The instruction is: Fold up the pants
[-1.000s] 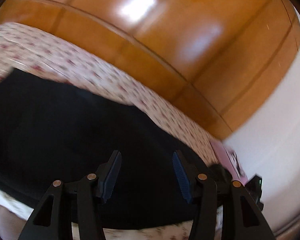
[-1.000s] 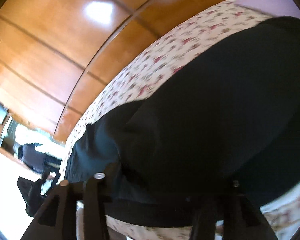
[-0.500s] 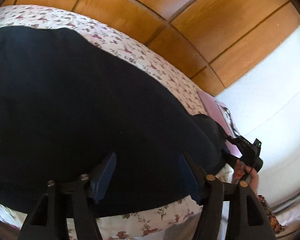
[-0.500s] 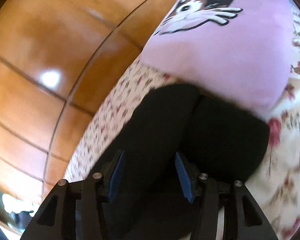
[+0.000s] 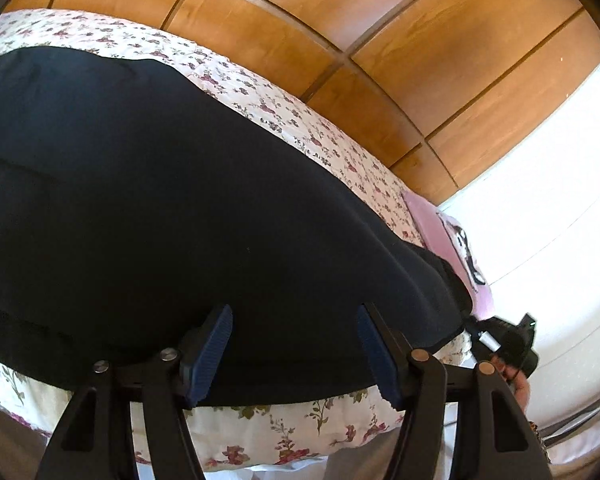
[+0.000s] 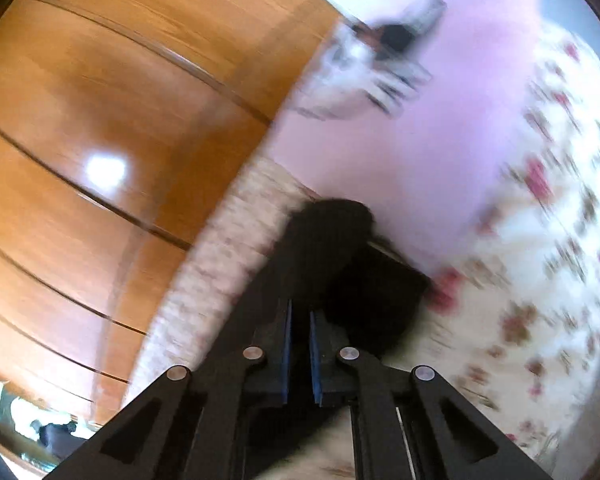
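Dark navy pants (image 5: pixel 160 180) lie spread flat across a floral bedsheet (image 5: pixel 280 432). My left gripper (image 5: pixel 294 312) hovers over their near edge with its blue pads wide apart, the cloth below them and not pinched. At the far right of the left wrist view, a hand holds my right gripper (image 5: pixel 508 340) at the end of the pants. In the blurred right wrist view, my right gripper (image 6: pixel 300 312) has its pads drawn together on the dark pants (image 6: pixel 340 240) end beside the pink pillow.
A pink pillow with a cat picture (image 6: pixel 460 120) lies at the head of the bed, also seen as the pillow (image 5: pixel 432 224) in the left wrist view. A wooden wardrobe (image 5: pixel 380 40) stands behind the bed, a white wall (image 5: pixel 540 200) to the right.
The right gripper swung from the wide part of the pants to their end by the pillow and closed there. The left gripper came down toward the near edge and stayed open.
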Motion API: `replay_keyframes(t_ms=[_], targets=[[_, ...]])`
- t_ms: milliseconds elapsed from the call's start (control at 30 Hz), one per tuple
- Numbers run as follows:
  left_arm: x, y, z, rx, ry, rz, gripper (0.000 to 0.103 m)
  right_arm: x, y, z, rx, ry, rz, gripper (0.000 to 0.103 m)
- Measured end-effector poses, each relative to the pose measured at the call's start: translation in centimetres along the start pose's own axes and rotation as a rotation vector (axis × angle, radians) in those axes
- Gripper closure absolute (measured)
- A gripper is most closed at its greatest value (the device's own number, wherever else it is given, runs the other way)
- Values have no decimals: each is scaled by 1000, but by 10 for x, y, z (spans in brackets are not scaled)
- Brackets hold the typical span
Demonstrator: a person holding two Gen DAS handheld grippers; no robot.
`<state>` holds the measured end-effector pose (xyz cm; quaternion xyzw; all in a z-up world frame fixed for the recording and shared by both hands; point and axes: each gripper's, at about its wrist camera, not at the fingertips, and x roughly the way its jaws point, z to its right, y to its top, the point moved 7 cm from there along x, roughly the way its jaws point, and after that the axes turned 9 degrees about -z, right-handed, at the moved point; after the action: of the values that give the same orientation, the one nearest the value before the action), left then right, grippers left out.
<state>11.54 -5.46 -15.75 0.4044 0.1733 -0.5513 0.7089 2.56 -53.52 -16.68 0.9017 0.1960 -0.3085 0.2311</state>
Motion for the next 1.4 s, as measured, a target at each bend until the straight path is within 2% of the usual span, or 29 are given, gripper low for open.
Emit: replay_keyframes(t_ms=[67,133,200,267,333,400,467,533,667,733,800,900,933,1033,1100,1167,1267,1400], targets=[[0,0,2,7,9,-6,38,14,-10,19,63,29,-49,95],[-2,0,3,11,19,-4,38,14,-11,23,78,58,-30,94],[-1,-1,4,23,27,-8,38,12,-11,17,64,78,-23,87],[-1,-1,5,25,40,-5,38,12,-11,8,44,98,-36,69],[1,1,9,37,40,0,38,14,-14,0,43,121,-36,64],[-1,3,15,71,52,9,38,20,-18,-11,34,146,-61,64],[-2,4,22,135,86,22,37,31,-27,-23,20,140,-104,64],[2,2,29,207,130,16,37,31,-40,-31,-11,177,-139,64],[17,-11,33,280,171,-53,37,48,-79,-59,-121,215,-270,64],[19,-16,37,342,213,-41,37,59,-101,-76,-191,219,-331,64],[18,-21,40,407,230,-40,37,70,-119,-91,-224,242,-389,64],[15,-27,39,453,238,-42,36,86,-146,-110,-275,265,-469,64],[15,-30,38,473,241,-43,35,92,-156,-116,-291,273,-495,64],[14,-37,37,537,289,-39,34,102,-177,-131,-368,254,-518,95],[10,-37,38,586,379,-10,35,101,-180,-132,-383,226,-516,95],[4,-38,39,624,419,8,49,90,-172,-130,-329,286,-523,96],[-6,-44,47,667,400,24,52,62,-154,-133,-240,398,-527,97],[2,-51,48,633,359,-4,52,55,-157,-116,-262,343,-551,97]])
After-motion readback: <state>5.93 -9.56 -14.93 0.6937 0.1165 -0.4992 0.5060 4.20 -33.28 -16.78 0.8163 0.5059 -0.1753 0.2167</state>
